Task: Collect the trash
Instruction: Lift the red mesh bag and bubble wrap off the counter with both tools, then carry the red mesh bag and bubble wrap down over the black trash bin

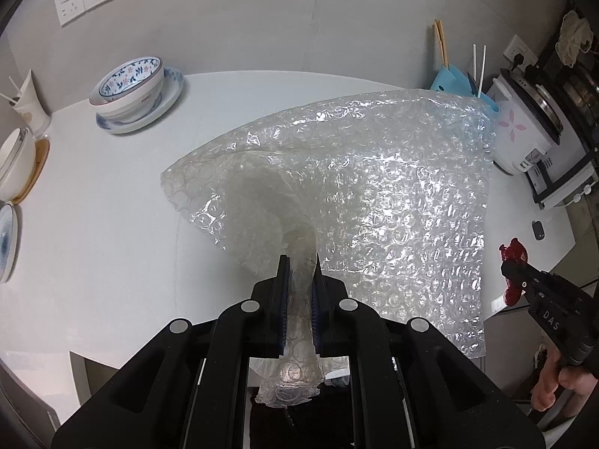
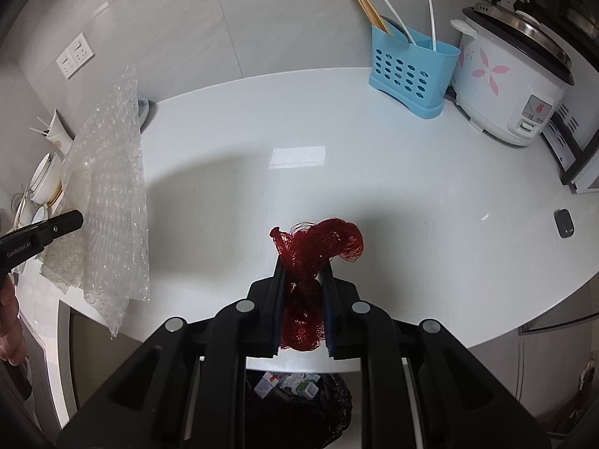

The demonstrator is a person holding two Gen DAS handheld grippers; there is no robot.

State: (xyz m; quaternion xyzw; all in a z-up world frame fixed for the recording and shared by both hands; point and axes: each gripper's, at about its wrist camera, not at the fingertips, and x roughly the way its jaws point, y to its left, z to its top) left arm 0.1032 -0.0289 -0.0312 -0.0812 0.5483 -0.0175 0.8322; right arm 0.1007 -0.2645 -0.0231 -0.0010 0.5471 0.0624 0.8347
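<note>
Bowls [image 1: 129, 86], a cutlery caddy [image 2: 411, 75] and a rice cooker [image 2: 513, 82] are ranged along the worktop [image 2: 232, 172]. Bubble wrap [image 1: 374, 194] is clamped in the left tongs [image 1: 299, 262] — red mesh netting [image 2: 318, 247] is pinched by the right tongs [image 2: 304, 265].

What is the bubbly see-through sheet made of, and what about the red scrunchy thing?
The bubble sheet looks like thin clear plastic: rows of little air pockets, shiny glints, and the counter shows through it. The left gripper pinches it. The red bundle in the right gripper looks like plastic mesh netting, with open holes, probably a produce bag.
</note>
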